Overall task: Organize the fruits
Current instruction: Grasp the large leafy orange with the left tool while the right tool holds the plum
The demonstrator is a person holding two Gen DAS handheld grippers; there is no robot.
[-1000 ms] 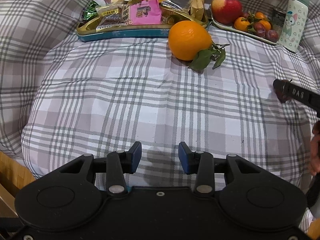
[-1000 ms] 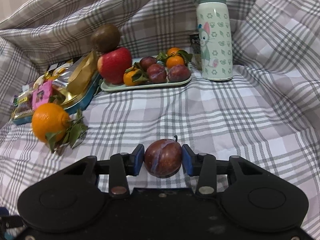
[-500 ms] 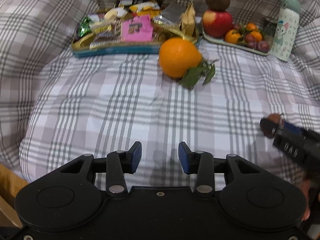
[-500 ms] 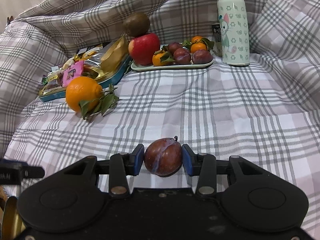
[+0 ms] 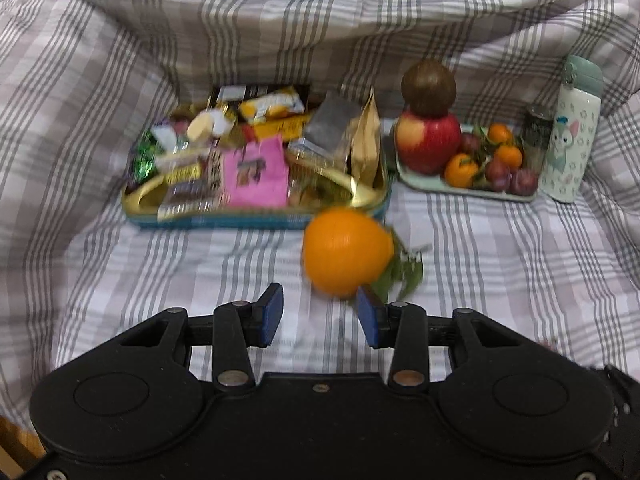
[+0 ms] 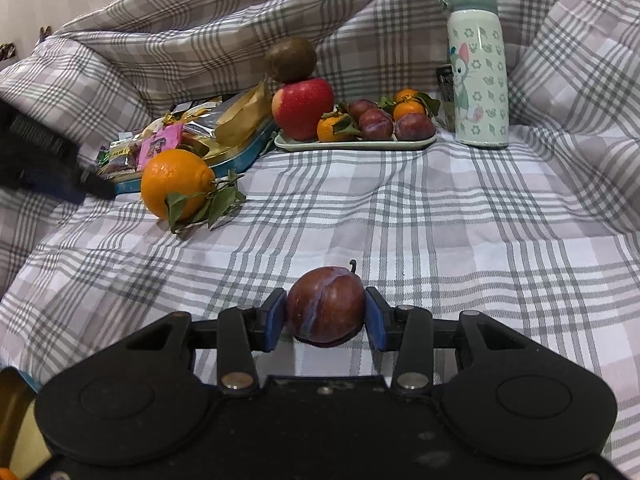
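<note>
Purple-skinned plum [image 6: 325, 306] sits clamped in our right gripper [image 6: 325, 316] above the plaid cloth [image 6: 440, 220], the fruit tray [image 6: 352, 143] lying well ahead, while our left gripper [image 5: 319, 316], narrow and empty, faces the nearer orange [image 5: 346, 250].

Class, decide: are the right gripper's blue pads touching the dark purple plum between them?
Touching. The right wrist view shows both blue pads pressed against the sides of the dark purple plum, with no gap on either side; the right gripper holds it above the checked cloth.
</note>
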